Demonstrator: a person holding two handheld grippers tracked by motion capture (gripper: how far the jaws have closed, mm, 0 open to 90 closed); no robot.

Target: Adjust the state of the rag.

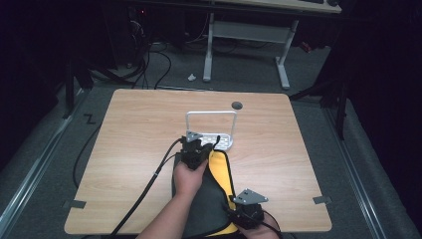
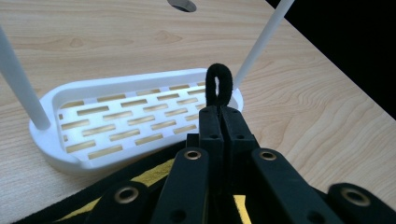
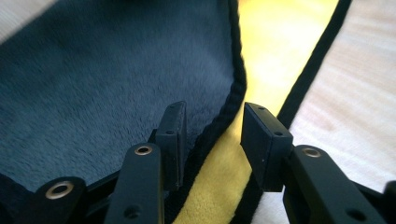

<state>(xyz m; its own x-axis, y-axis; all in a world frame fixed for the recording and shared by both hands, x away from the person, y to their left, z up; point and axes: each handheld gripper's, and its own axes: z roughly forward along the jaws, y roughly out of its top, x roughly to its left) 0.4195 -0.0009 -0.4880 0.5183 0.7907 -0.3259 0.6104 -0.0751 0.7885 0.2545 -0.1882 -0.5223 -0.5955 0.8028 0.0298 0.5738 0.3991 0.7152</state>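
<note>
A dark grey cloth (image 1: 206,201) with a yellow underside (image 1: 221,172) and black edging lies on the wooden table (image 1: 134,129), folded lengthwise, in front of a white slotted rack (image 1: 225,142). My left gripper (image 1: 205,145), held in a hand, sits at the cloth's far end, just short of the rack. In the left gripper view it (image 2: 219,112) is shut on the cloth's small black hanging loop (image 2: 218,84). My right gripper (image 1: 238,205) is at the cloth's near right edge. Its jaws (image 3: 210,126) stand open, with the black-trimmed edge (image 3: 229,109) between them, unpressed.
The rack's base (image 2: 135,116) has rows of slots and a tall white wire handle (image 1: 211,113) arching over it. A round cable hole (image 1: 237,105) is in the tabletop behind it. Cables trail off the table's near left. Bare wood lies to both sides of the cloth.
</note>
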